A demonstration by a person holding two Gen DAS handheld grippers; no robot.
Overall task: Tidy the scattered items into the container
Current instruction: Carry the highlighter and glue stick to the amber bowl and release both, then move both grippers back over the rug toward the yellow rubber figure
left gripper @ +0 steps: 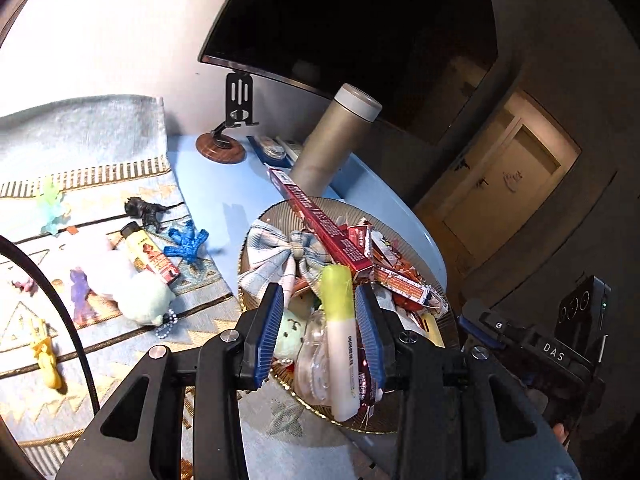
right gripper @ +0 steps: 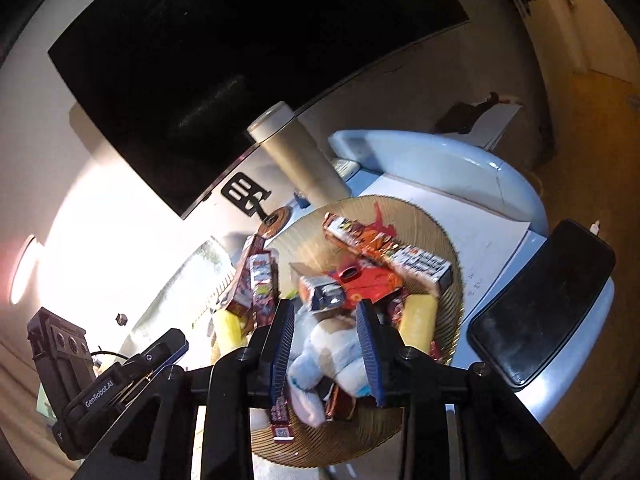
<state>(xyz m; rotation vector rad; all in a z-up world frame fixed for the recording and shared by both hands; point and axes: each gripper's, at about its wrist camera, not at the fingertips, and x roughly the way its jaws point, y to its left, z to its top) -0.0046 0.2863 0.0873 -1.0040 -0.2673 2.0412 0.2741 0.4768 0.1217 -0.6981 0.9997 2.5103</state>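
A ribbed amber bowl (left gripper: pixel 352 206) (right gripper: pixel 420 224) holds a plaid bow (left gripper: pixel 280 256), a long red box (left gripper: pixel 320 220), snack packets and small toys. My left gripper (left gripper: pixel 320 292) hangs over its near side, open, with a white tube with a yellow cap (left gripper: pixel 340 332) lying loose between the pads. My right gripper (right gripper: pixel 325 306) is open over the bowl, a white and blue plush (right gripper: pixel 332 352) resting between its pads. On the patterned towel (left gripper: pixel 100 140) to the left lie a yellow lighter (left gripper: pixel 150 256), a blue figure (left gripper: pixel 186 242), a black animal (left gripper: pixel 144 210) and a pale plush (left gripper: pixel 132 284).
A grey flask (left gripper: pixel 332 140) stands just behind the bowl under a dark monitor (left gripper: pixel 352 20). A phone stand (left gripper: pixel 228 136) is at the back. A black phone (right gripper: pixel 540 304) lies right of the bowl near the table's rounded edge. Small yellow (left gripper: pixel 46 360) and purple (left gripper: pixel 80 292) figures lie on the towel.
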